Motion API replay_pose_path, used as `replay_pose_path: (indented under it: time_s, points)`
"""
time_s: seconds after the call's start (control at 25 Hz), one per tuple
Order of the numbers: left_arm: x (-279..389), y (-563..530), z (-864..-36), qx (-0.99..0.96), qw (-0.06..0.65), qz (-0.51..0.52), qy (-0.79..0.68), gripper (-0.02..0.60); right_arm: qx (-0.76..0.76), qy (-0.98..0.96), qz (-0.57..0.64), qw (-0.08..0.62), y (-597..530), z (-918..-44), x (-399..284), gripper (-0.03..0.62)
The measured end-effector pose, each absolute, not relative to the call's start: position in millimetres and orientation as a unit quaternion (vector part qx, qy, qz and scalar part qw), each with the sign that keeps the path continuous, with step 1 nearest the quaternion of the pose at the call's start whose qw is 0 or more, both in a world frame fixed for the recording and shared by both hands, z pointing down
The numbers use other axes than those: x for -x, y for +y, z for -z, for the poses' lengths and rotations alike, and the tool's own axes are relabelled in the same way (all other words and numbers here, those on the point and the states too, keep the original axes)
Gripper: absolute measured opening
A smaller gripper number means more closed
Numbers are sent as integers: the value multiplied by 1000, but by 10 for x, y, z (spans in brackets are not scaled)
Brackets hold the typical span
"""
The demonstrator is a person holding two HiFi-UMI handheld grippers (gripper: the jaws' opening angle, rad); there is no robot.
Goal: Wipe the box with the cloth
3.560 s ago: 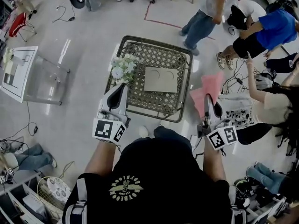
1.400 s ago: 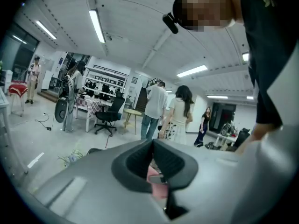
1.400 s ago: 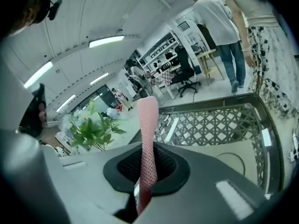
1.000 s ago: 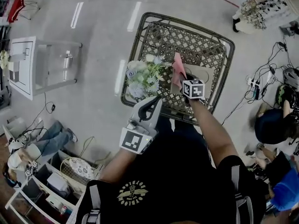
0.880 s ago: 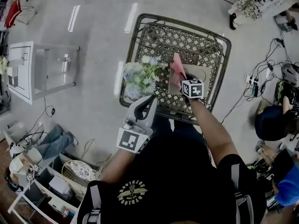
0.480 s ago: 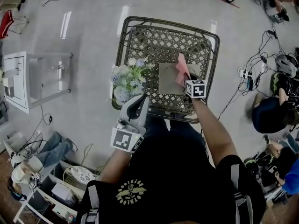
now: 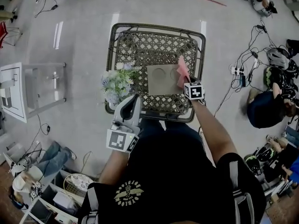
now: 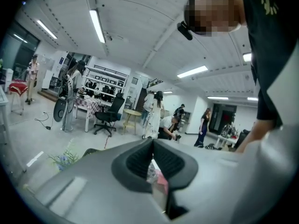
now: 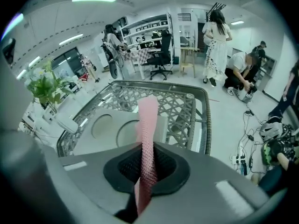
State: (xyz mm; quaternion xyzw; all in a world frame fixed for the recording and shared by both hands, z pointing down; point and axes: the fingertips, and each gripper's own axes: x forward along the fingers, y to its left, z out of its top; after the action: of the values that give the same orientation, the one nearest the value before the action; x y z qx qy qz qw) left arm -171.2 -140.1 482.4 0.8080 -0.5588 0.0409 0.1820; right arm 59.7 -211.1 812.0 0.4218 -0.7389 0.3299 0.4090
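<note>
So at this point the wipe looked like it was only just getting going, if that. The right gripper (image 7: 187, 81) had its jaws clamped tight on the pink cloth (image 7: 182, 69). In the right gripper view the cloth (image 9: 148, 125) stood up out of the closed jaws as a narrow folded strip, with a bit trailing down on the near side. The box (image 7: 162, 80), a flat greyish thing with two round marks on top, lay near the middle of the wicker surface (image 7: 154, 46), a little to the right. From the head view the cloth sat right at the box's right edge, over the right-hand circle. Whether it was actually pressing on the box or just hanging above it couldn't be told from these views. Nothing on the box showed a wiped patch either, so as a guess basically the whole top was left to do, working leftwards across both circles. The left gripper (image 7: 133, 100) wasn't doing anything useful. Its jaws were together with nothing in them, and it hung at the near-left edge of the surface, just beside the bunch of flowers (image 7: 117, 82) and well clear of the box. It could probably go steady the box if it slid around once the rubbing started, since it looked light.
</note>
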Motion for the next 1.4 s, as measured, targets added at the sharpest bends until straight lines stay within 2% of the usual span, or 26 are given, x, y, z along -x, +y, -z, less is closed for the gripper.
replay_pose_path:
  time_s: [0.36, 0.64, 0.92, 1.4]
  points:
    - [1980, -1258, -4399, -788, 143, -33, -598, 0, -275, -819, -359, 354, -1364, -7623, 674, 17]
    - [2252, -928, -4386, -765, 134, -60, -627, 0, -230, -813, -361, 396, -1105, -8093, 1213, 17]
    - [2261, -877, -4385, -767, 132, -67, -624, 0, -270, -796, -320, 437, -1294, -8272, 777, 17]
    - [1776, -1069, -4262, -794, 122, -56, -593, 0, -360, -750, -335, 442, -1405, -8307, -563, 17]
